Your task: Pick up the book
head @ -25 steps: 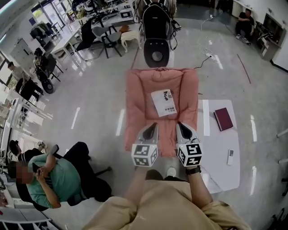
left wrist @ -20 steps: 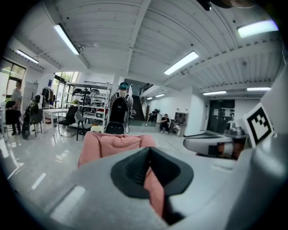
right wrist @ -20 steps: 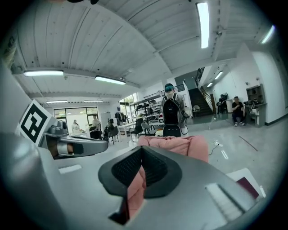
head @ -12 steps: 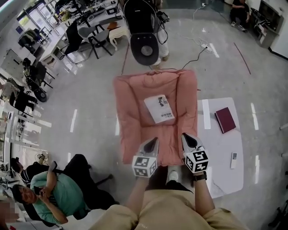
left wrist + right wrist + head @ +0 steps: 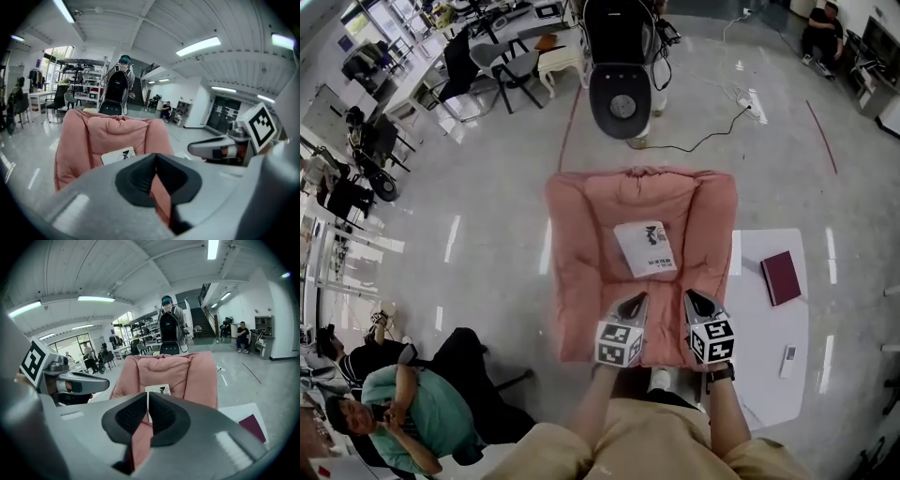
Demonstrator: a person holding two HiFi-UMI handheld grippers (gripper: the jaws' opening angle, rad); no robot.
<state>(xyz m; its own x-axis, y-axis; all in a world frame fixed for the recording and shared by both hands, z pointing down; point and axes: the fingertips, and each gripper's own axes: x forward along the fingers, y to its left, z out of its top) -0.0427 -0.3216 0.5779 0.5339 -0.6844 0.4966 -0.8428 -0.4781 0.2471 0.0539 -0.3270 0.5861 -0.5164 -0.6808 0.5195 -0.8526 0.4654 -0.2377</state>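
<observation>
Pointing forward and downward side by side, the left claw (image 5: 635, 303) and the right claw (image 5: 696, 299) hang over the front lip of a pink armchair (image 5: 581, 281), each on a bare forearm held straight out from the body. A dark strap circles the right wrist. In its own view, the left claw's black ribbed pads meet at the tips with nothing caught between them. The right claw's pads are likewise drawn together, leaving only a hairline slit, and they hold nothing.

The book (image 5: 649, 248) lies flat on the chair's seat, just ahead of both claws and apart from them. It is a thin white paperback with dark print on its cover, turned slightly askew. The armchair is soft and puffy, its fabric creased, with fat rolled arms and a high padded back walling the seat on three sides; only the front is open.

To the right stands a white surface (image 5: 759, 323) carrying a maroon notebook (image 5: 781, 277) and a small pale remote (image 5: 787, 357). Glossy grey floor spreads around the chair.
</observation>
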